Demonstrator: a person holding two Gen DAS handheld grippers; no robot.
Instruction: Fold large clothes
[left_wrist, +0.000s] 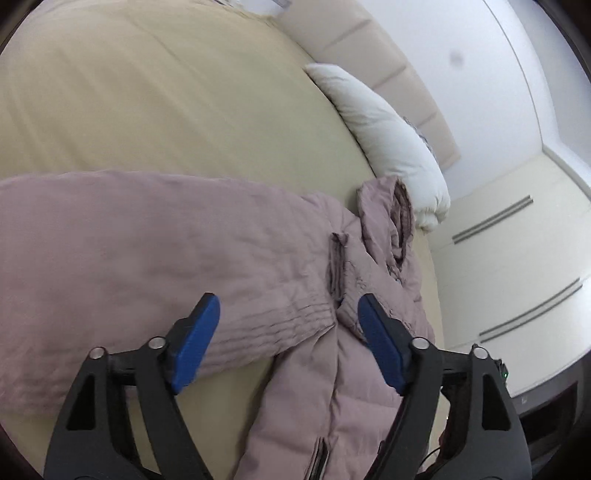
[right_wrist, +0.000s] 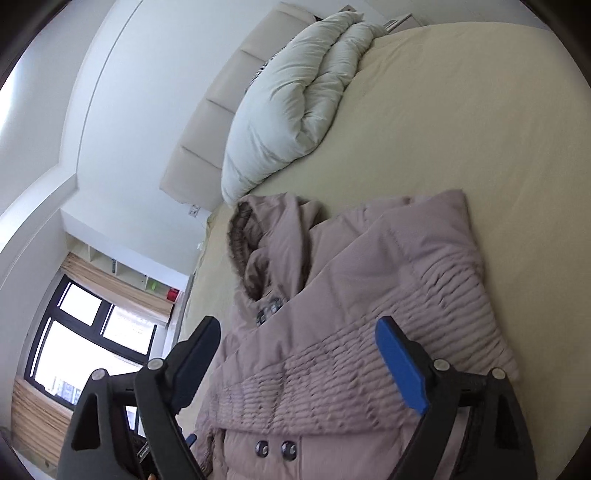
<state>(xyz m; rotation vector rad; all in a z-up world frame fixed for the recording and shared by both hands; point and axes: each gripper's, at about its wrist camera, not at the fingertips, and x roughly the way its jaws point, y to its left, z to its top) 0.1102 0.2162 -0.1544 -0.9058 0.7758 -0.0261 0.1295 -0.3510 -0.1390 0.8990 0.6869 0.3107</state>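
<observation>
A mauve padded coat (right_wrist: 351, 295) lies spread on a bed (right_wrist: 461, 110) covered in a pale yellow sheet, its fur-trimmed hood (right_wrist: 255, 251) toward the white duvet (right_wrist: 295, 99) bunched against the headboard at the top of the right wrist frame. One sleeve (right_wrist: 436, 280) is already laid across the buttoned front, slanting from the frame's lower left to its right centre, which suggests the fold is in its early stage; the other sleeve, the hood and the long body appear still to be brought in. In the left wrist view the coat fills the lower half of the frame. The left claw (left_wrist: 288, 306) stands wide apart just above the ribbed fabric, gripping nothing. The right claw (right_wrist: 299, 332) is likewise spread wide over the folded sleeve, its blue pads clear of the cloth and holding nothing.
</observation>
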